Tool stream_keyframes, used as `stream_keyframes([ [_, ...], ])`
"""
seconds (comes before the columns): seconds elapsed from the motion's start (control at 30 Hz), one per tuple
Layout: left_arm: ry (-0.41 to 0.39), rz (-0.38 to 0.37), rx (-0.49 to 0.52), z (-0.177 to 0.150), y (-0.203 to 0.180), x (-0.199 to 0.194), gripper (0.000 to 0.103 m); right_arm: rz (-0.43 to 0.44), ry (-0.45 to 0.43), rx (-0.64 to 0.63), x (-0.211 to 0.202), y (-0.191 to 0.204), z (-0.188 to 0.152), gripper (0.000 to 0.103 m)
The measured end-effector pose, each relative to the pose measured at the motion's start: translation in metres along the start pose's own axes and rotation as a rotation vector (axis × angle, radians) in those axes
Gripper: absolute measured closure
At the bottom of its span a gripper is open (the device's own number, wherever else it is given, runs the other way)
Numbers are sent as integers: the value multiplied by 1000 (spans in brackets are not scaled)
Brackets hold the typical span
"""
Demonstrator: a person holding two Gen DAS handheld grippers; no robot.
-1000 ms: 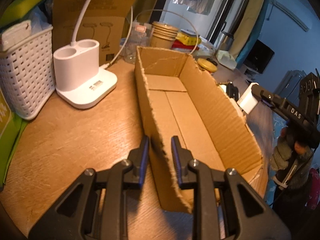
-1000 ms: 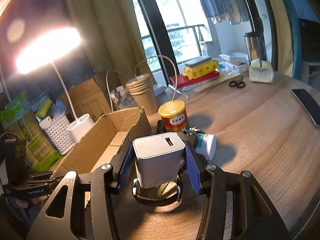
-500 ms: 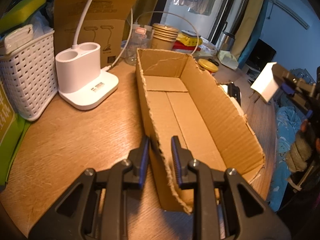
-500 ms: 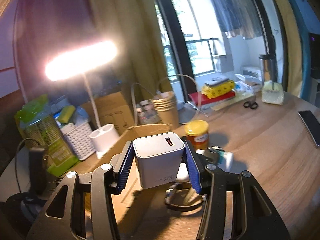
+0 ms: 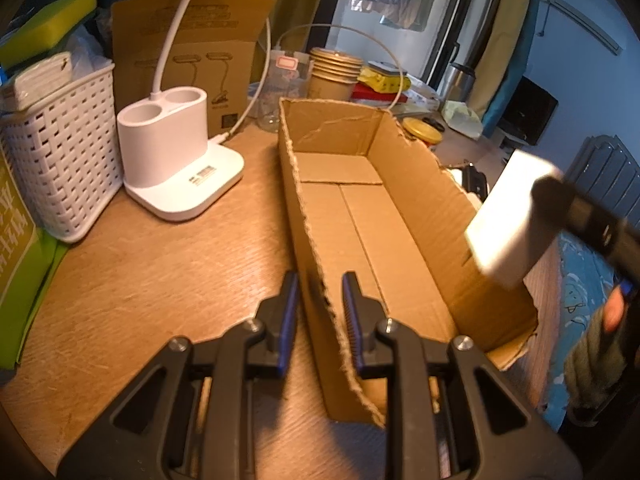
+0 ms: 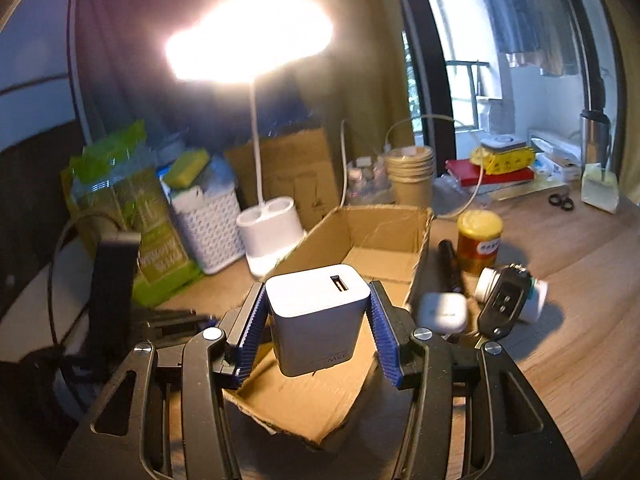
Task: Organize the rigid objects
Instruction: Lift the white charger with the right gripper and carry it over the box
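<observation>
An open cardboard box (image 5: 360,220) lies on the wooden table, nothing inside it. My left gripper (image 5: 320,306) is shut on the box's near left wall, whose torn edge runs between the blue pads. My right gripper (image 6: 316,292) is shut on a white USB charger (image 6: 318,320), port facing up, held above the near end of the box (image 6: 380,240). In the left wrist view the charger (image 5: 512,220) appears blurred over the box's right wall. Beside the box lie a white earbud case (image 6: 443,310), a car key (image 6: 506,304) and a yellow-lidded jar (image 6: 479,246).
A white lamp base (image 5: 172,160) and a white woven basket (image 5: 60,160) stand left of the box. Stacked paper cups (image 5: 334,76) and a flattened carton are behind it. A small white bottle (image 6: 532,296) and a black stick (image 6: 450,264) lie near the key. The lit lamp head glares overhead.
My right gripper has carried the charger leftward, from over the table beside the jar to above the box. The left gripper has kept its hold on the box wall.
</observation>
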State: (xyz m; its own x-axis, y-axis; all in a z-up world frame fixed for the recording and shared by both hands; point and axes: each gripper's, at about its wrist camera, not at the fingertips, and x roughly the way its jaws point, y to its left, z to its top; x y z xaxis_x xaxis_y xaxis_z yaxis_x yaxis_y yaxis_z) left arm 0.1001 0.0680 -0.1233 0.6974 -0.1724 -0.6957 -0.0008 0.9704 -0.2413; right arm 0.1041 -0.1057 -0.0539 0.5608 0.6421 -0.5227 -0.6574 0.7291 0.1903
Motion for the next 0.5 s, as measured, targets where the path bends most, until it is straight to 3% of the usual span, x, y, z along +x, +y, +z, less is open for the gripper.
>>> stream_keyframes([
  [0.13,-1,5,0,1,0,0,80,-92,58,-107,8,14,-8,50],
  [0.27,2,4,-1,1,0,1,80,-126,123,-181,17,23,-13,50],
  [0.5,3,5,-4,1,0,1,80,-129,233,-251,43,28,-22,51],
])
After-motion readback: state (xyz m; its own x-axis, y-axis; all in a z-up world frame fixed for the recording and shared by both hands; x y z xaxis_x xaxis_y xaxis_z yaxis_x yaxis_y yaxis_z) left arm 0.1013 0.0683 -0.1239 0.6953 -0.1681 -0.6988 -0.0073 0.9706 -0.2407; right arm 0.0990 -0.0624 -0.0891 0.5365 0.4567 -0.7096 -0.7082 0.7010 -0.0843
